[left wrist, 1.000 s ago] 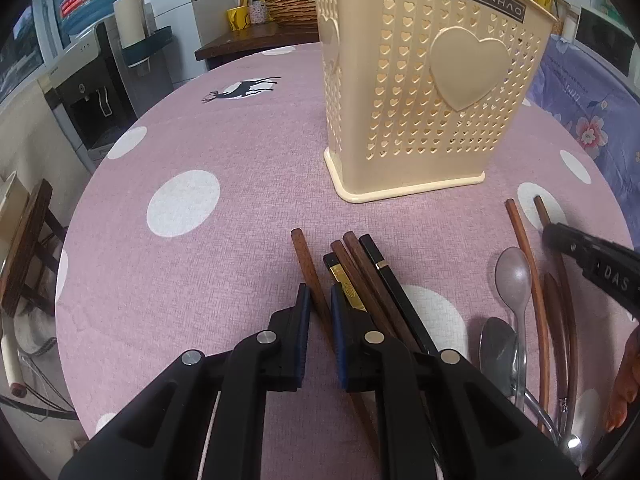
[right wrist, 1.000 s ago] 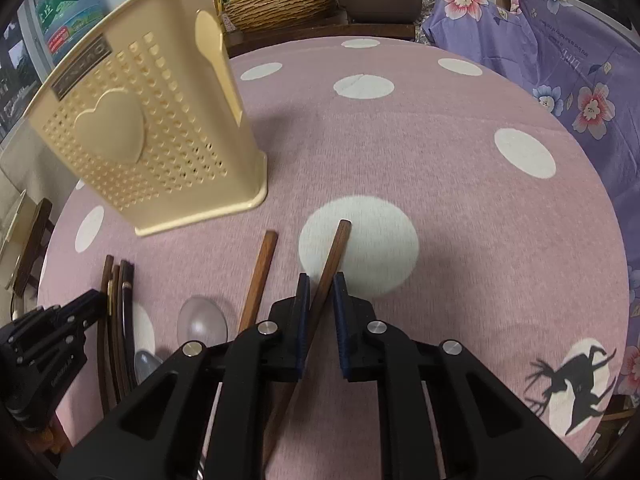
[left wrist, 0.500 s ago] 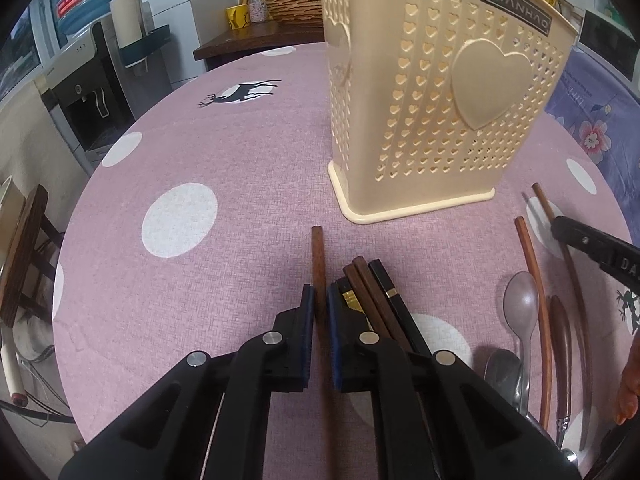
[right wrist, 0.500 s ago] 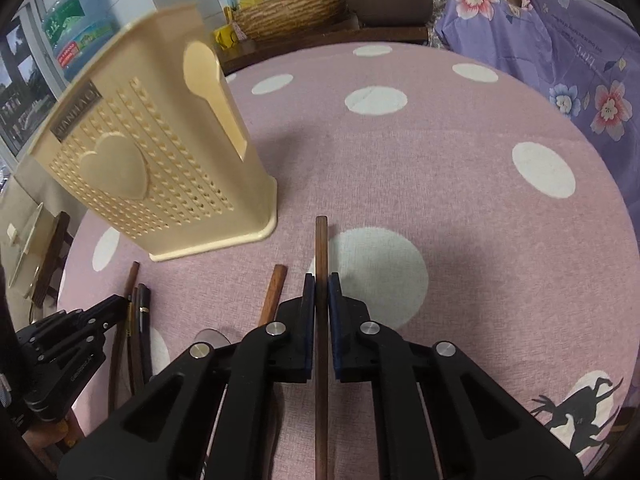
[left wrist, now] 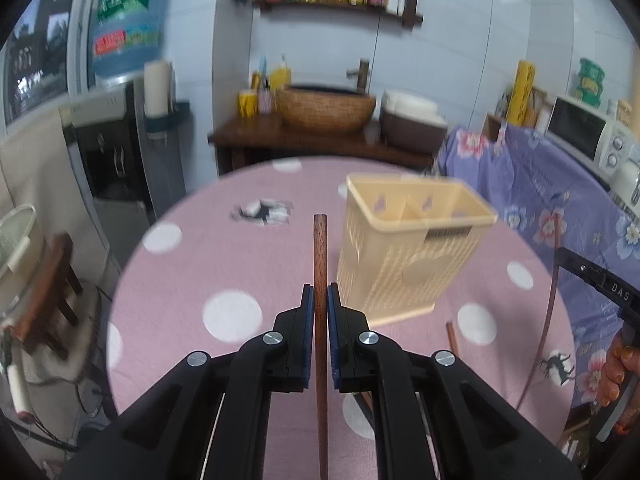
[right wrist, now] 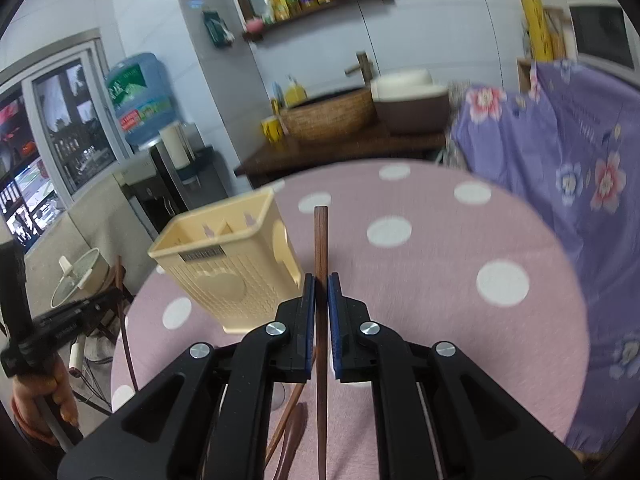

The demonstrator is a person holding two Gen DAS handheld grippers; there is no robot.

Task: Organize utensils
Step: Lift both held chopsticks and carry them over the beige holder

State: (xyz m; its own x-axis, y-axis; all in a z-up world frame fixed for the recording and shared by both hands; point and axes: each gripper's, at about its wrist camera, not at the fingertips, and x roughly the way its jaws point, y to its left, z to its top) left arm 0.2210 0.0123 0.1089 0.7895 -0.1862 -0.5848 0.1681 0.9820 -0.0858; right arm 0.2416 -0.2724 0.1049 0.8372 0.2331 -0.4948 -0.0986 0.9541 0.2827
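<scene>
- Judging by the cream holder (left wrist: pixel 412 256), little is done: its compartments look bare from here, and a few brown utensils (right wrist: pixel 288 432) lie on the pink dotted table (left wrist: pixel 208 264).
- Left gripper (left wrist: pixel 320 312) is pinching a wooden chopstick (left wrist: pixel 320 252) pointing to twelve o'clock; the holder stands near, at about one o'clock.
- Right gripper (right wrist: pixel 321 300) is clamped on a second chopstick (right wrist: pixel 321 240), with the holder close by at ten o'clock.
- Both sticks remain to be dropped in, I reckon.
</scene>
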